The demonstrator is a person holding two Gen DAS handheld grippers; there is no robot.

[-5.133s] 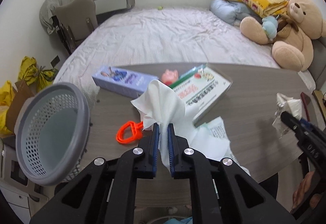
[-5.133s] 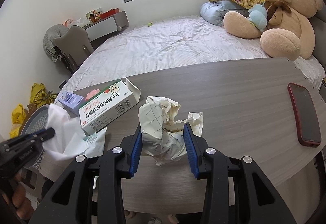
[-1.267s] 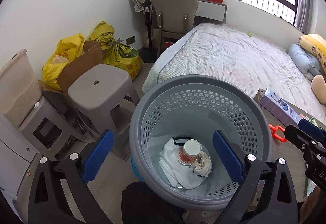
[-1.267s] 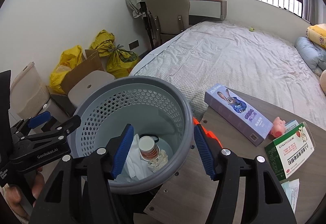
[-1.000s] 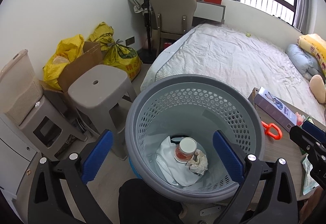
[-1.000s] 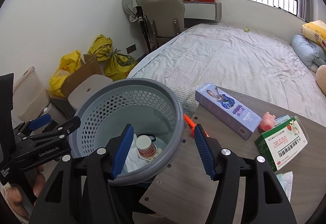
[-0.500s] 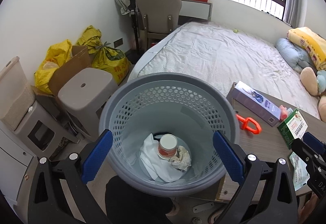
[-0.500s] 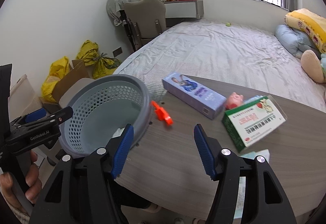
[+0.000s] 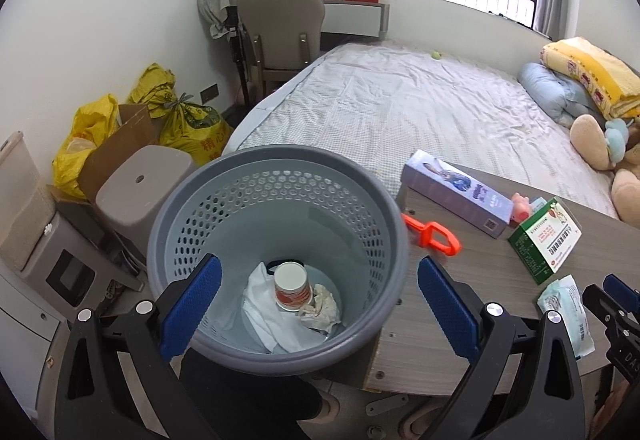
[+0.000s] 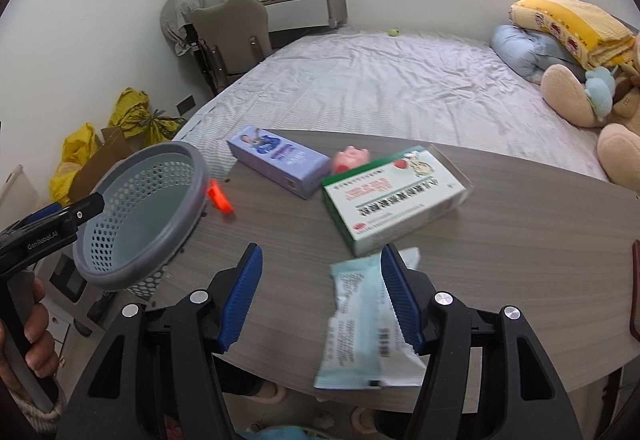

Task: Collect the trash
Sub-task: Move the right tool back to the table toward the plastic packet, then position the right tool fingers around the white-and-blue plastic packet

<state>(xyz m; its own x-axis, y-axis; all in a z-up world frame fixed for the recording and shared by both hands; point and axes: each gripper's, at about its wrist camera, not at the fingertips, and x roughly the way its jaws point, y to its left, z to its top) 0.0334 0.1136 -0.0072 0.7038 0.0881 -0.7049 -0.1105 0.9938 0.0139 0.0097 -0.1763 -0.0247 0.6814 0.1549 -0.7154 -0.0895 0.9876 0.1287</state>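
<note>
While the left gripper [image 9: 316, 304] is held wide open and empty above the basket [image 9: 224, 344], the half-open, empty right gripper [image 10: 320, 296] is shown over a wrapper [image 10: 360, 324] at 6 o'clock on the table [image 10: 520, 240]

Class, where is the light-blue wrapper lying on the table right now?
In the right wrist view the wrapper lies flat at the table's near edge, just in front of the green-and-white box, partly behind the right gripper's right finger.

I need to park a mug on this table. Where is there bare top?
Bare wood lies right of the green-and-white box, toward the phone at the table's right edge. The left end is crowded: purple box, pink toy, orange clip, wrapper.
</note>
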